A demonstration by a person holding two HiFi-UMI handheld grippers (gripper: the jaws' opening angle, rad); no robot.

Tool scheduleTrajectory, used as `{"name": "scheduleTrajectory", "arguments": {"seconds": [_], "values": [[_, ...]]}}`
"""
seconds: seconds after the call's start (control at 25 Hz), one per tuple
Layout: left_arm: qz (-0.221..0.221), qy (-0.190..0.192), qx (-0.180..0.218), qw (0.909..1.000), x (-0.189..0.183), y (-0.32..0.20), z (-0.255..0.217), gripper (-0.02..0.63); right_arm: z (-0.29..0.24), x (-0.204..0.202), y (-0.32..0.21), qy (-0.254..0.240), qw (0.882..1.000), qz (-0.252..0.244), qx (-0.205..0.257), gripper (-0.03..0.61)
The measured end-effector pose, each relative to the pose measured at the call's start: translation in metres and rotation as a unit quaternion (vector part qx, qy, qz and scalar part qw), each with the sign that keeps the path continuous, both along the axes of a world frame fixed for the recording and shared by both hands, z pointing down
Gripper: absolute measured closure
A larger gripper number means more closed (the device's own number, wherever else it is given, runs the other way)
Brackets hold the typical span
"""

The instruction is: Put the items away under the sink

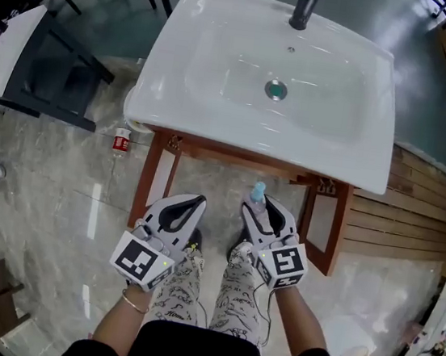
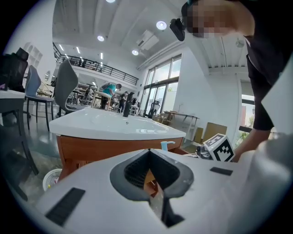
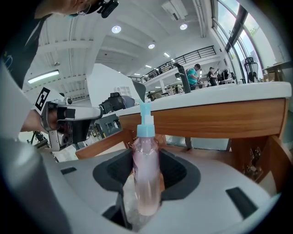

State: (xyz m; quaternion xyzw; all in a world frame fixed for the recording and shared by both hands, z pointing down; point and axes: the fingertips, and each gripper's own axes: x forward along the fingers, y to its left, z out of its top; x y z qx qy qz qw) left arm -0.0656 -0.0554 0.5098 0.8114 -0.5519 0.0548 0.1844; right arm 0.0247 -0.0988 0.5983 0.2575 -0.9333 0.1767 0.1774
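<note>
A white sink (image 1: 218,91) rests on a wooden vanity frame (image 1: 157,174) that is open below. My right gripper (image 1: 268,209) is shut on a clear pink spray bottle (image 1: 258,194) with a light blue cap, held upright just in front of the frame. In the right gripper view the spray bottle (image 3: 146,178) stands between the jaws of the right gripper (image 3: 146,161), its nozzle level with the wooden rail (image 3: 215,119). My left gripper (image 1: 196,201) hovers beside it, shut and holding nothing. In the left gripper view the left gripper (image 2: 149,151) points at the sink (image 2: 110,124).
A small red-labelled bottle (image 1: 120,142) and a white basket (image 2: 51,178) sit on the marble floor left of the vanity. A dark table (image 1: 50,69) stands further left. Wooden decking (image 1: 414,214) lies to the right. The person's patterned trouser legs (image 1: 232,296) are below the grippers.
</note>
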Motion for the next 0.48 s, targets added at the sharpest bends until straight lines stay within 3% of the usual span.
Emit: {"name": "scheduleTrajectory", "arguments": {"seconds": [0.48], "values": [[-0.008, 0.015, -0.018, 0.9997, 0.004, -0.021, 0.021, 0.606, 0.032, 0.003, -0.026, 0.013, 1.000, -0.006, -0.003, 0.393]]}}
